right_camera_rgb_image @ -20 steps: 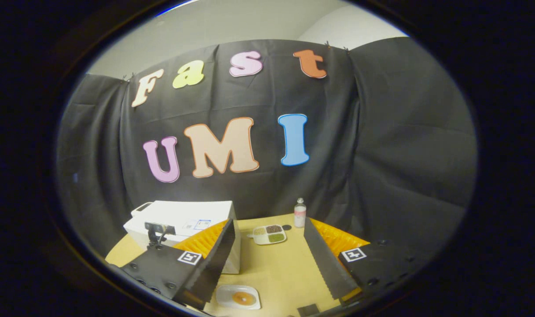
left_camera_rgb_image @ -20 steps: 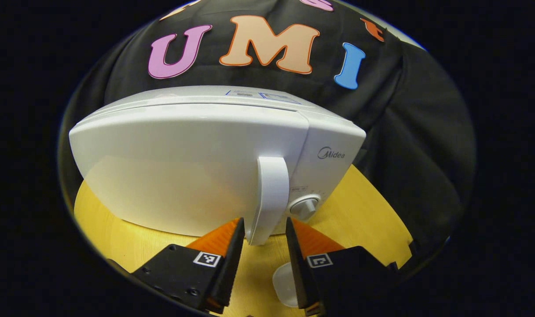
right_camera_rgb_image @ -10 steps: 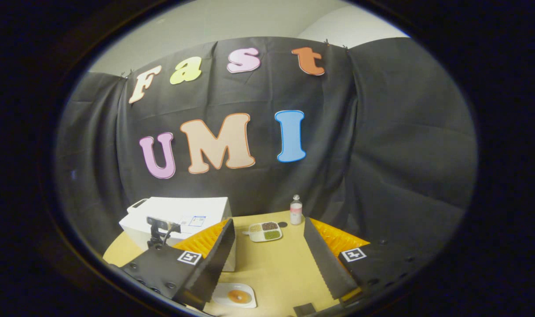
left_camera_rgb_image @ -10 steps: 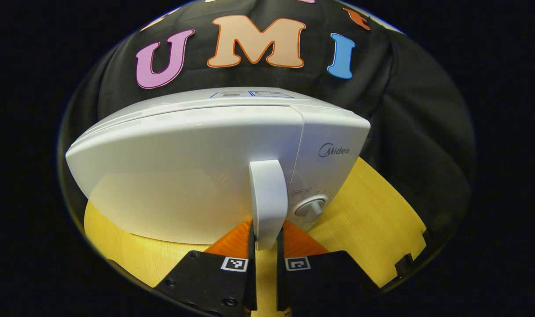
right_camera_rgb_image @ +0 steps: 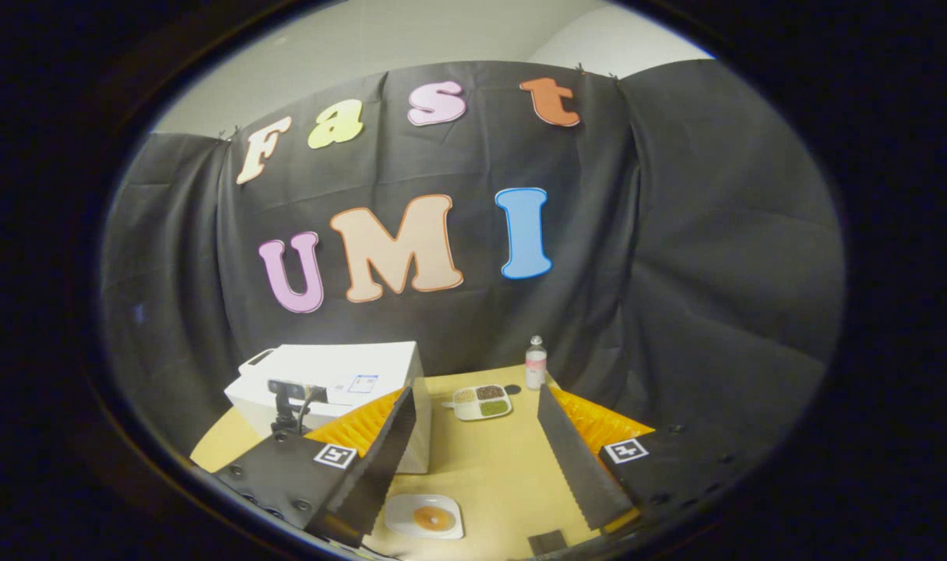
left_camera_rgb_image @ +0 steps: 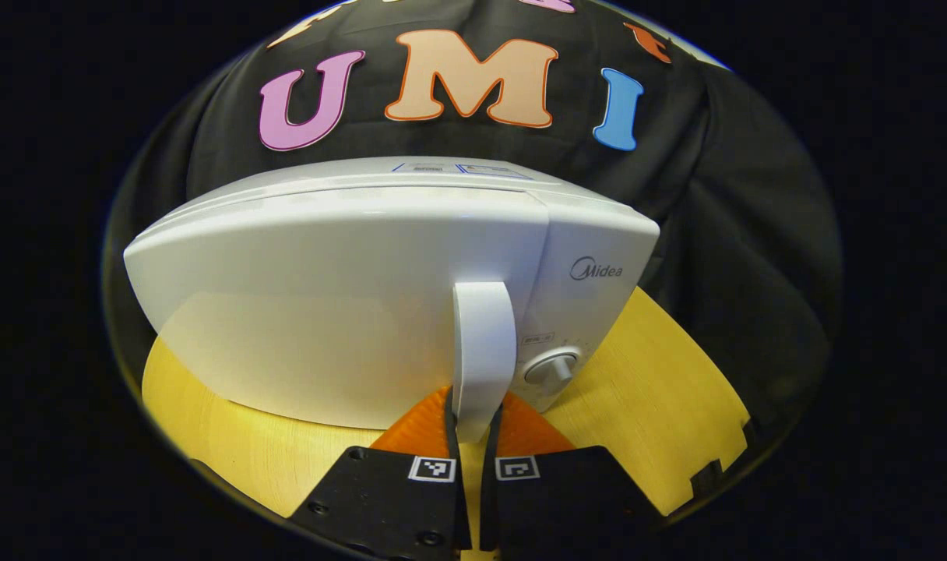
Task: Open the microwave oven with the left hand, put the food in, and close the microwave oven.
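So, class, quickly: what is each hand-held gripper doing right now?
Left hand-held gripper: closed on the microwave door handle.
Right hand-held gripper: open, holding nothing, above the table.

A staged recording booth: black cloth wall (right_camera_rgb_image: 676,234) behind a wooden table (right_camera_rgb_image: 489,467).
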{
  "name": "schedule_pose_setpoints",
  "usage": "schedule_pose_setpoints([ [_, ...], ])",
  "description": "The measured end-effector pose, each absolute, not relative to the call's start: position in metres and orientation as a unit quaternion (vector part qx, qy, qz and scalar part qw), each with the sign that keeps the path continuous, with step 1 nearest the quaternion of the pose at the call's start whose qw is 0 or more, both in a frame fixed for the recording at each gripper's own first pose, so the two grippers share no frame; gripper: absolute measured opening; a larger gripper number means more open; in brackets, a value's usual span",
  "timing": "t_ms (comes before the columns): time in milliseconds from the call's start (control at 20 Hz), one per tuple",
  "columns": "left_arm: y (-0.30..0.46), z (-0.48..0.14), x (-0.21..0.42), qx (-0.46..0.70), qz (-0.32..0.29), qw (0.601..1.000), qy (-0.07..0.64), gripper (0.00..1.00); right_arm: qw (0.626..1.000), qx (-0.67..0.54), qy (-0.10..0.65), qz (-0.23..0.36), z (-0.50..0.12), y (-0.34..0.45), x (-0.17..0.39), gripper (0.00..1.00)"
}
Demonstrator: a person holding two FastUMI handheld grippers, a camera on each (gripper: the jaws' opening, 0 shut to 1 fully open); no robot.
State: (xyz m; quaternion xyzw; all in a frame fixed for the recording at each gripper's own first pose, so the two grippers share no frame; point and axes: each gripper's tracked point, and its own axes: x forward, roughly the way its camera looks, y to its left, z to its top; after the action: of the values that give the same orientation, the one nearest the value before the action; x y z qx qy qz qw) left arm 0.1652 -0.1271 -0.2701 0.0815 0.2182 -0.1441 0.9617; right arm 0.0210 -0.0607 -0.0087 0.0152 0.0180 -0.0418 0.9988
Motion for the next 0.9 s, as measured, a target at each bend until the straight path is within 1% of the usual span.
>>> schedule_pose_setpoints([
  [350, -0.126, -0.270, 0.162, 0.071, -0.131, 0.962, 0.227, 0.01, 0.998, 0.017, 0.025, -0.053, -0.016, -0.074, 0.011, 0.92],
  [400, -0.122, -0.274, 0.149, 0.063, -0.123, 0.961, 0.240, 0.01, 0.998, 0.019, 0.025, -0.053, -0.016, -0.075, 0.010, 0.92],
  [500, -0.114, -0.271, 0.126, 0.063, -0.126, 0.965, 0.221, 0.01, 0.998, 0.022, 0.020, -0.056, -0.015, -0.080, 0.010, 0.92],
  [600, -0.106, -0.277, 0.105, 0.072, -0.134, 0.960, 0.236, 0.01, 0.998, 0.031, 0.024, -0.048, -0.019, -0.078, 0.013, 0.92],
  [850, -0.094, -0.278, 0.087, 0.081, -0.116, 0.959, 0.244, 0.08, 0.999, 0.030, 0.034, -0.021, -0.029, -0.070, 0.017, 0.92],
  [900, -0.091, -0.278, 0.082, 0.079, -0.109, 0.960, 0.245, 0.09, 0.999, 0.029, 0.037, -0.015, -0.032, -0.069, 0.018, 0.99],
])
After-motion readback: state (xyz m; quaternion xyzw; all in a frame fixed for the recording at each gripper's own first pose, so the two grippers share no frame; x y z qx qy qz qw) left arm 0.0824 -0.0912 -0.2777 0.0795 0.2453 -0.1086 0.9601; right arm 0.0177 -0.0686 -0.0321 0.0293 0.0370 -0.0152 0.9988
